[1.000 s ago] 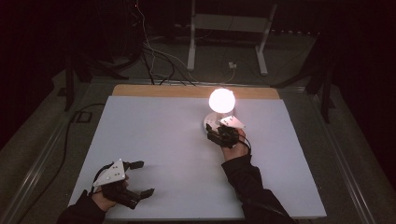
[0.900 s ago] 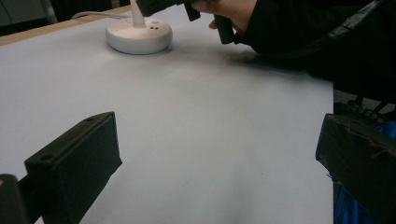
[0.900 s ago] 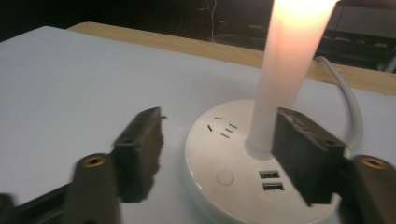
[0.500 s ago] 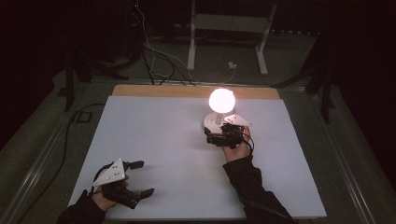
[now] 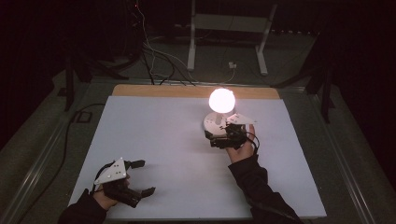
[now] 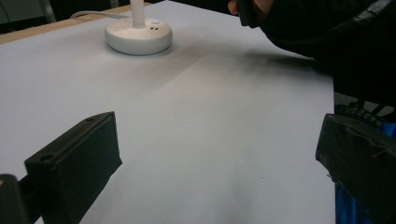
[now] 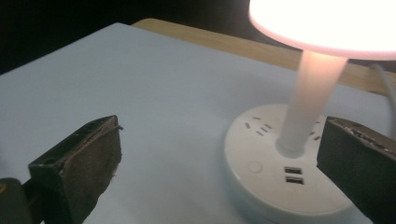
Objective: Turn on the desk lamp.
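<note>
Darkness surrounds the lit white tabletop (image 5: 154, 140). My right tool (image 5: 219, 138), jaws spread and empty, has drawn slightly back from the lamp base (image 7: 280, 186) since a second ago; the lamp (image 5: 221, 100) glows. I judge the switching done. My left tool (image 5: 140, 179) rests spread at the near edge.

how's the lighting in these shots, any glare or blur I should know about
High view: the room is dark, the lit lamp blows out to a white blob, and the white table is evenly lit. Right gripper view: the shade glares overhead, the base is sharp, and the jaws are slightly soft. Left gripper view: dimmer, with a soft shadow on the table under the sleeve.
</note>
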Motion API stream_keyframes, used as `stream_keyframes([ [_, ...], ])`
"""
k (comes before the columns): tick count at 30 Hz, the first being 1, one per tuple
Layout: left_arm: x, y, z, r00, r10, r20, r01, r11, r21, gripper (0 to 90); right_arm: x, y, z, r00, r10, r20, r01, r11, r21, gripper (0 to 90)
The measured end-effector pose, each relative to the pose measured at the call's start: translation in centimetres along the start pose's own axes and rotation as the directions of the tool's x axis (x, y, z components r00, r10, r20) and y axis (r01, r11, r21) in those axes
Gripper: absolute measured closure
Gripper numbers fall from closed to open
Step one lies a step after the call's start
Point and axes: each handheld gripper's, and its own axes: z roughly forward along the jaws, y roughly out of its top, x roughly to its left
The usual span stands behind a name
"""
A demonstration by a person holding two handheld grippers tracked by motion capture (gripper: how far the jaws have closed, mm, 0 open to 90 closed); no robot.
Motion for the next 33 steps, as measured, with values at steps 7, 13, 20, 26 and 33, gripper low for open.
stream_keyframes([
  [7, -0.1, -0.1, -0.1, 1.0, 0.004, -0.001, -0.004, 1.0, 0.001, 0.3, -0.4, -0.2, -1.4, 0.9956, -0.031, -0.088, 0.032, 0.999, 0.01, 0.0],
  [13, 0.0, -0.1, -0.1, 1.0, -0.001, -0.003, 0.001, 1.0, 0.0, 0.3, -0.7, -1.0, -3.4, 0.9925, -0.052, -0.111, 0.057, 0.998, 0.034, 0.0],
  [20, -0.1, -0.1, 0.0, 1.0, 0.001, -0.004, -0.001, 1.0, 0.008, 0.3, -1.3, -2.9, -5.9, 0.9912, -0.068, -0.114, 0.073, 0.997, 0.039, 0.0],
  [26, -0.1, -0.1, 0.0, 1.0, 0.0, -0.004, 0.0, 1.0, 0.008, 0.3, -1.3, -4.8, -7.8, 0.9902, -0.106, -0.091, 0.112, 0.992, 0.063, 0.0],
  [33, -0.1, -0.1, 0.0, 1.0, 0.0, -0.005, 0.0, 1.0, 0.009, 0.3, -2.0, -6.6, -9.8, 0.9936, -0.089, -0.071, 0.093, 0.993, 0.07, 0.0],
])
